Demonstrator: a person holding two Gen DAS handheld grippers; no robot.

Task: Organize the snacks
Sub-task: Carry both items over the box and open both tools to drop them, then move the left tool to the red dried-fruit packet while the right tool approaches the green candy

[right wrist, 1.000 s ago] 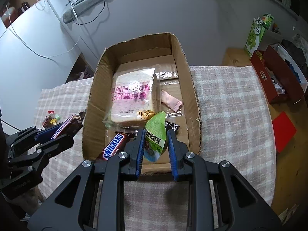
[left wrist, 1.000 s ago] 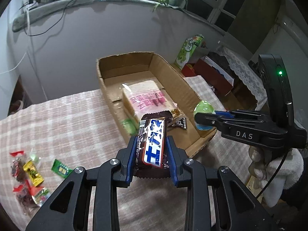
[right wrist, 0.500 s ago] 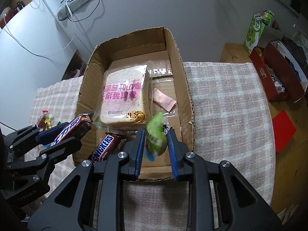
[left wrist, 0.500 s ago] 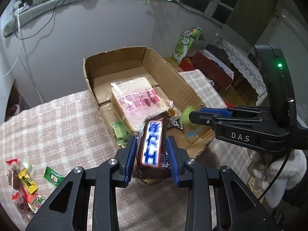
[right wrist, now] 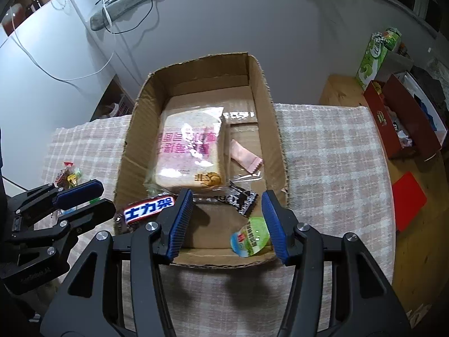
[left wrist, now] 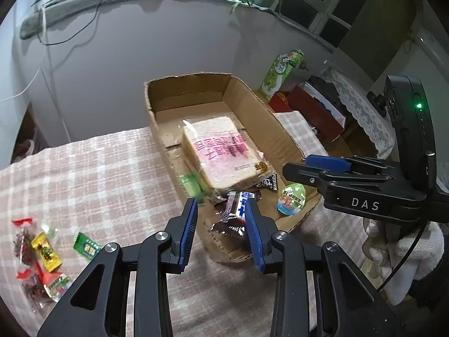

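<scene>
R gripper (right wrist: pixel 228 221) over near end of cardboard box (right wrist: pixel 269 118), jaws opening, nothing pinched; green jelly cup (right wrist: pixel 249 240) lies on box floor by its R finger. L gripper (left wrist: pixel 221 230) spread, empty; Snickers bar (left wrist: pixel 238 210) rests inside box

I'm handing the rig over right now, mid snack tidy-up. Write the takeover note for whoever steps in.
Left claw: open, holding nothing.
Right claw: jaws opening, nothing gripped.
Done: chocolate bar and jelly cup lie at the near end of the box, in front of the bread pack.
Left to do: loose sweets on the cloth, on the left claw's side of the box.
</scene>
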